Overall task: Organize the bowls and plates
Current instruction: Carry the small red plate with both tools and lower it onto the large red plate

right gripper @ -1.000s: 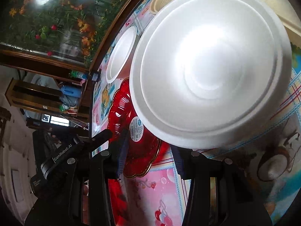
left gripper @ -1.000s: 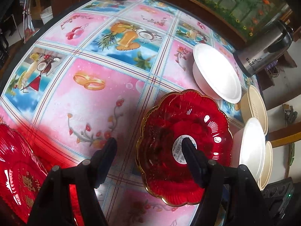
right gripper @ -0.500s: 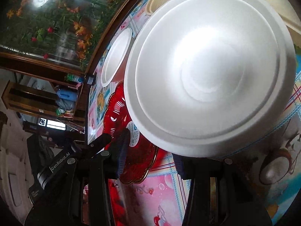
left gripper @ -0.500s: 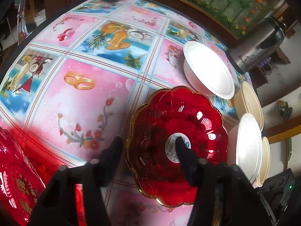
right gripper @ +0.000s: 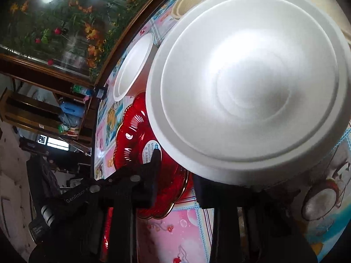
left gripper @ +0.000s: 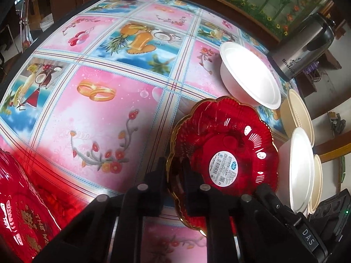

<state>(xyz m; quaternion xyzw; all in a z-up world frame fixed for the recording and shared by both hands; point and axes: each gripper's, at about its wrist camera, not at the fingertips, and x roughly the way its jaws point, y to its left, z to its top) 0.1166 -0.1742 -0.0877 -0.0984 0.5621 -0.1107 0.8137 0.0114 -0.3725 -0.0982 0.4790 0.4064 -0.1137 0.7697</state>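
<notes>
A scalloped red plate (left gripper: 223, 153) with a gold rim and a round label lies on the picture tablecloth (left gripper: 98, 120). My left gripper (left gripper: 175, 172) is shut on its near left rim, one finger on each face. In the right wrist view a large white foam bowl (right gripper: 252, 87) fills the frame beside the red plate (right gripper: 131, 135). My right gripper (right gripper: 177, 175) straddles the bowl's near rim and its jaws are closing. One finger is under the bowl, and a strip of red still shows beside the other.
A second white bowl (left gripper: 250, 81) sits beyond the plate, with cream bowls (left gripper: 296, 114) and a steel thermos (left gripper: 307, 43) to the right. A red printed packet (left gripper: 17, 219) lies at the lower left. The table's far edge meets a wooden cabinet.
The left jaws have closed from wide apart onto the red plate's rim. The right jaws have narrowed around the white bowl's rim. Neither hand has shifted.
</notes>
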